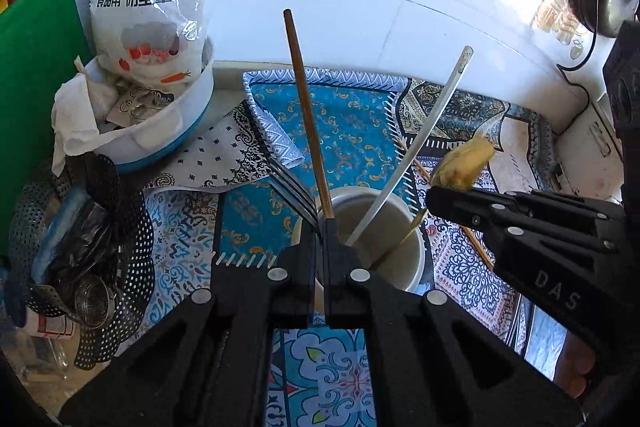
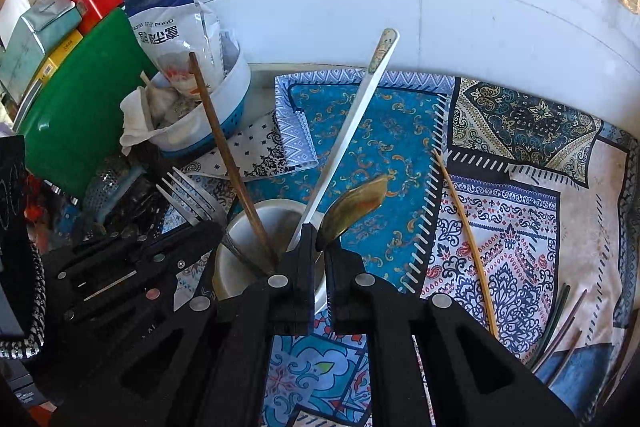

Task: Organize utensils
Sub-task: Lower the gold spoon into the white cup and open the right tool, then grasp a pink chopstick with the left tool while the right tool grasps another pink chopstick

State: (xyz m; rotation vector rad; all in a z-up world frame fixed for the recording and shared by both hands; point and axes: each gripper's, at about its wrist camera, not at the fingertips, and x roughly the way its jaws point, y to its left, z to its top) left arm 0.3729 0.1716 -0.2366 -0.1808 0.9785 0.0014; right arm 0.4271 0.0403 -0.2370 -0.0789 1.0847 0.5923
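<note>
At the lower centre of the left wrist view, the left gripper (image 1: 319,227) clamped a fork (image 1: 289,183) beside the white cup (image 1: 412,259). Mid-frame in the right wrist view, the right gripper (image 2: 320,247) gripped a yellowish spoon (image 2: 354,207) over that cup; lowering both utensils in looked like the next move.

I see a white cup (image 2: 256,227) standing upright on the patterned cloth; inside it lean a brown chopstick (image 2: 224,147), a long white utensil (image 2: 352,123) and a fork (image 2: 188,195), tines up; a golden spoon (image 2: 352,207) sits bowl-up at its rim; a bamboo stick (image 2: 468,247) lies flat to the right, well apart.
</note>
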